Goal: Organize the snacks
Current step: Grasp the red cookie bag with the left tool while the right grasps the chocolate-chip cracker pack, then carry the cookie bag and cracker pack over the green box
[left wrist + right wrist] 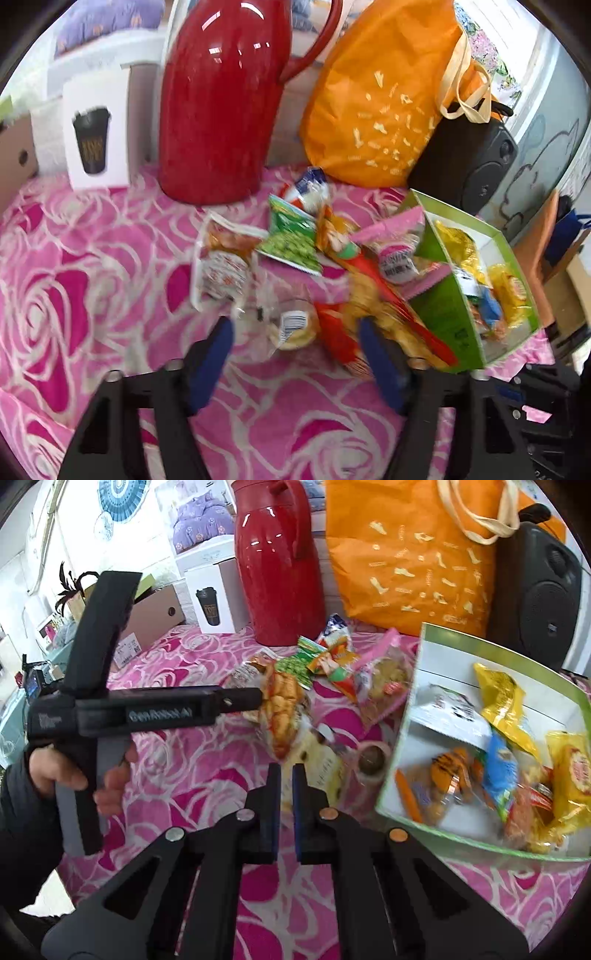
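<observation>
Rose-print cloth under snack packets, box.

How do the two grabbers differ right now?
The left gripper has its fingers spread wide around a small clear snack packet, while the right gripper has its fingers nearly closed with only a thin gap, apparently holding nothing. The left one reaches into the snack pile; the right hangs just short of it. Both have blue pads on black fingers.
</observation>
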The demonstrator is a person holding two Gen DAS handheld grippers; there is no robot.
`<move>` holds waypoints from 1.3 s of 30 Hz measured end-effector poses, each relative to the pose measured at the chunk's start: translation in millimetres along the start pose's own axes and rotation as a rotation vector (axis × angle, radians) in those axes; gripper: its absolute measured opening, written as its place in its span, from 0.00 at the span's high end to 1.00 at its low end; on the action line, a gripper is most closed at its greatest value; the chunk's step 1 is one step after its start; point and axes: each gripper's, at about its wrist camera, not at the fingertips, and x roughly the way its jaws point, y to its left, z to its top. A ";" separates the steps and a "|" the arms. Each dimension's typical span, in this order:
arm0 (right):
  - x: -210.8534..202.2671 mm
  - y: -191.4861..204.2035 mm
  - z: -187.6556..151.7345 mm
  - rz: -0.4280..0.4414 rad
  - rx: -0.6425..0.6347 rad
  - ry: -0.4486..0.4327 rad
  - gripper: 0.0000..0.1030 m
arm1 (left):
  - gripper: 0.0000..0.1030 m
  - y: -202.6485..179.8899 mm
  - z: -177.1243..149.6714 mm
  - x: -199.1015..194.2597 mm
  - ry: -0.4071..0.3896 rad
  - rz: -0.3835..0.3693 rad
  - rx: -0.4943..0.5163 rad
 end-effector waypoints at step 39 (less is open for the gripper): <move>46.1 6.4 -34.8 0.027 0.040 0.167 0.42 | 0.52 16.2 -60.6 -34.1 0.031 0.029 -0.055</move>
